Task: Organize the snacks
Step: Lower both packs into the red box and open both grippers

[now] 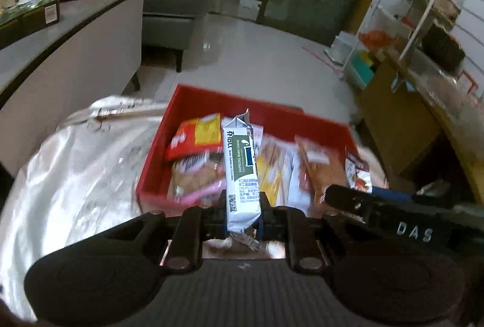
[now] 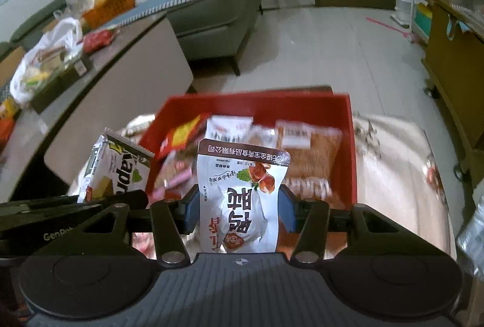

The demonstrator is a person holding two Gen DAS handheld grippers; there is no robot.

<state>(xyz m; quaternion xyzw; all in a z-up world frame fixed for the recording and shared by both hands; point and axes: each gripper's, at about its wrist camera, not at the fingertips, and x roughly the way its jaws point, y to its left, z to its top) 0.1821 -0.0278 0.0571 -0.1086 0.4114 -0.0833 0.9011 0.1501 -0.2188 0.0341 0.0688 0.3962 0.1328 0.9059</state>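
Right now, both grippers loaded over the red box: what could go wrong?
1. The left gripper pinches the wafer bar near its lower end; the long free end could swing or slip.
2. The right gripper holds a white pouch close beside the left; they could collide above the crowded red box.

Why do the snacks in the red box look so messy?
In the red box the packets lie jumbled, overlapping and tilted at different angles; none look spilled or torn. The left gripper holds a wafer bar and the right gripper a white pouch.
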